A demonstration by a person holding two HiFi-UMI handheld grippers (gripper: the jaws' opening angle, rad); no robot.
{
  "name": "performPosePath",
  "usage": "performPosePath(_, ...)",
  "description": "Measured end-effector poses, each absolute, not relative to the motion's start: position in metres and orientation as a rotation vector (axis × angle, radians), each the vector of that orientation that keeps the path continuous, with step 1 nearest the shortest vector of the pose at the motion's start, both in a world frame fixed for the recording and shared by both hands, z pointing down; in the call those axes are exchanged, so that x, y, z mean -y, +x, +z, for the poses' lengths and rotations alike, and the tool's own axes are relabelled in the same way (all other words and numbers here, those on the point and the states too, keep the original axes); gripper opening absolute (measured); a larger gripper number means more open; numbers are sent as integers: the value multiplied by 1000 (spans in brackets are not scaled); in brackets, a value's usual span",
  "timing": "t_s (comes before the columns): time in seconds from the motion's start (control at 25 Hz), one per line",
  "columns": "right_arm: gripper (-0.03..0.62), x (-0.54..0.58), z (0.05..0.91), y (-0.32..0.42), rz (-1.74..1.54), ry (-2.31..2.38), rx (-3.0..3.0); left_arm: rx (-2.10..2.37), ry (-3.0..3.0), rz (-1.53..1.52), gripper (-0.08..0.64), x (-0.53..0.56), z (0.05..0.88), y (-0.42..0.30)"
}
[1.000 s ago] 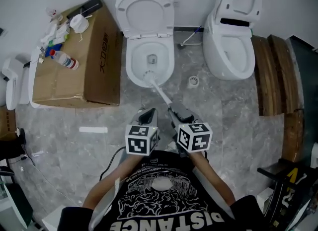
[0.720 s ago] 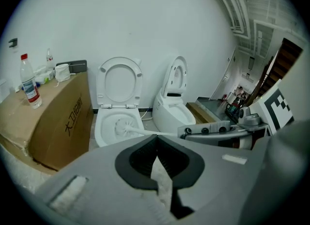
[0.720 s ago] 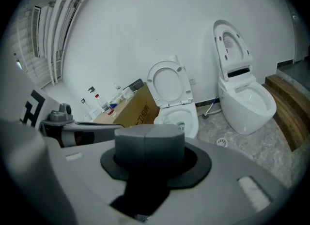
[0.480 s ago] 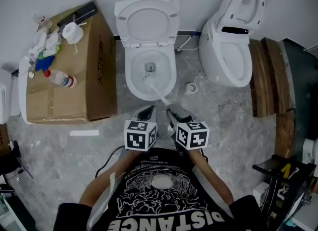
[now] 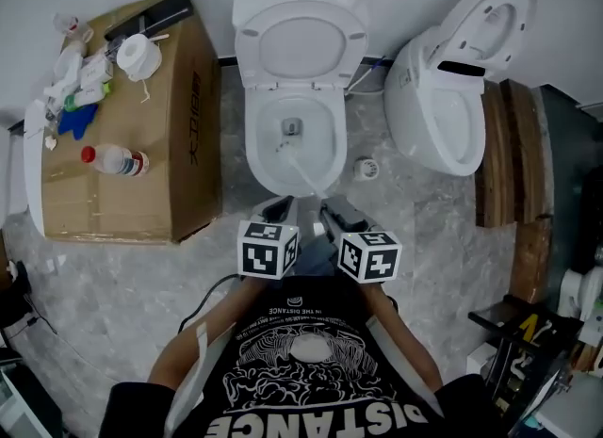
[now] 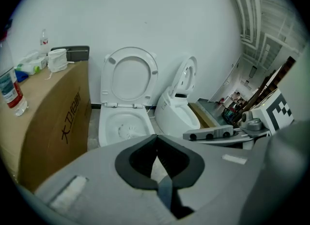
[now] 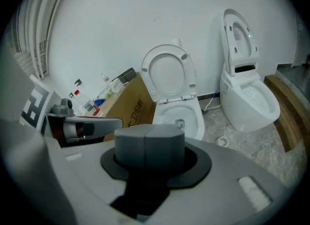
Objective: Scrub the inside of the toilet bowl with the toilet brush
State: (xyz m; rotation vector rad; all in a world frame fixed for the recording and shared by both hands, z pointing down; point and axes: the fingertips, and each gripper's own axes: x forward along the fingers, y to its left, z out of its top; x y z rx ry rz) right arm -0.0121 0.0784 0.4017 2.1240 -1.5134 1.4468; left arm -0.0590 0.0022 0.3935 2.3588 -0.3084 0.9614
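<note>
On grey marble floor (image 5: 122, 276), right claw (image 5: 329, 208) clenches the white toilet brush (image 5: 300, 169) in the white toilet bowl (image 5: 255, 149); left claw (image 5: 279, 208) closed, empty. Better press bristles along walls.

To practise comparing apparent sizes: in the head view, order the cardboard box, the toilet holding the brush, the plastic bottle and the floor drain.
1. cardboard box, though its top sits nearer the camera
2. toilet holding the brush
3. plastic bottle
4. floor drain
</note>
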Motion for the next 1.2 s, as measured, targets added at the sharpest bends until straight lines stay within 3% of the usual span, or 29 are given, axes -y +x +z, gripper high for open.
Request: performPosePath(1.2,150,-21,579,63,1630,1542,1713,652,1979,1122,-7,20,516,0)
